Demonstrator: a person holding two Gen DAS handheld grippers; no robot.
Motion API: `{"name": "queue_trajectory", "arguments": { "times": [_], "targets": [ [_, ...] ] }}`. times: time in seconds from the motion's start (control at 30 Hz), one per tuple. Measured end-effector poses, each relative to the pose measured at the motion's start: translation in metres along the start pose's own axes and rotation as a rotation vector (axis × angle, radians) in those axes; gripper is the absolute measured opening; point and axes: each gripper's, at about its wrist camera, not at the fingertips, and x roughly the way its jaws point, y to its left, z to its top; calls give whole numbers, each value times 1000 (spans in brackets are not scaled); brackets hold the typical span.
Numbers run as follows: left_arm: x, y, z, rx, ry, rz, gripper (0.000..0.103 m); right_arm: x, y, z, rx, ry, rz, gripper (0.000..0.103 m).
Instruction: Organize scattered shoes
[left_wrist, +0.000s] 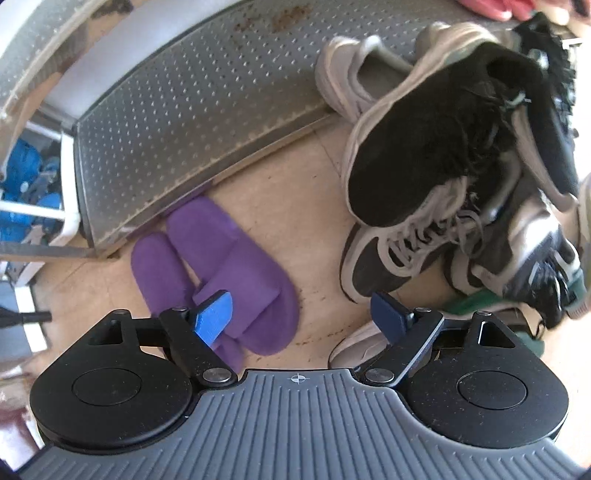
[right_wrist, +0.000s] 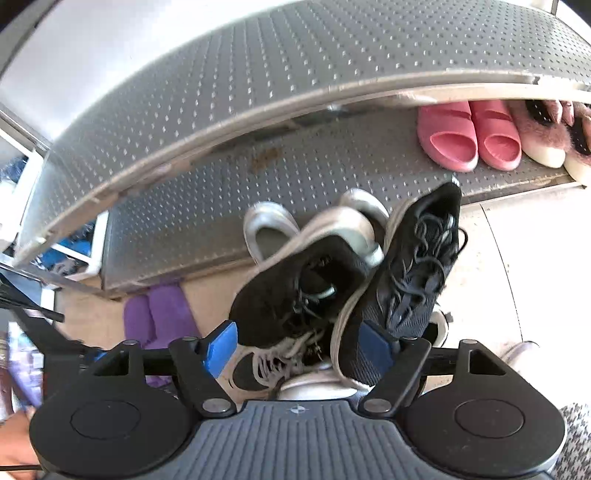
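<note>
Only the right wrist view shows pink slides (right_wrist: 469, 136) shelved.

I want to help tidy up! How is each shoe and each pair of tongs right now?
Left tongs: open, empty, above the purple slippers.
Right tongs: closed on the black sneakers.
Black sneakers: held up together above the floor.
Purple slippers: on the floor, side by side.
Pink slides: paired on the lower shelf.
Grey sneaker: on the floor, laced.
</note>
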Motion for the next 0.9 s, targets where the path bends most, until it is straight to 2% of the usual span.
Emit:
{"name": "queue_trajectory", "arguments": {
  "times": [0.03,0.13,0.17,0.3,0.43,0.5,0.6,0.63,0.7,0.77,0.83,0.9],
  "targets": [
    [-4,3,2,-17,9,-7,87,1,3,-1,-30,3,5,74],
    [-26,24,0,-72,-41,23,92,13,21,-13,-181,21,36,52],
    [-32,34,-2,-95,-58,41,92,26,33,-23,-262,42,54,49],
    [-45,74,-12,-200,-95,87,93,82,79,-50,-488,120,116,48],
    [-44,111,-29,-305,-72,40,93,149,128,-51,-639,140,72,50],
    [-46,126,-34,-342,-69,17,93,201,158,-48,-719,162,8,52],
    [-50,136,-37,-351,-84,16,93,248,183,-49,-833,198,-49,57],
    [-51,138,-36,-349,-87,14,93,262,189,-50,-877,215,-83,61],
    [-52,139,-36,-355,-86,4,93,295,199,-57,-994,257,-180,61],
    [-53,138,-33,-357,-83,-16,93,322,199,-67,-1149,284,-305,59],
    [-55,136,-30,-346,-88,-23,93,330,193,-78,-1292,292,-384,54],
    [-57,130,-27,-328,-92,-25,93,336,179,-95,-1499,295,-489,55]
  ]
}}
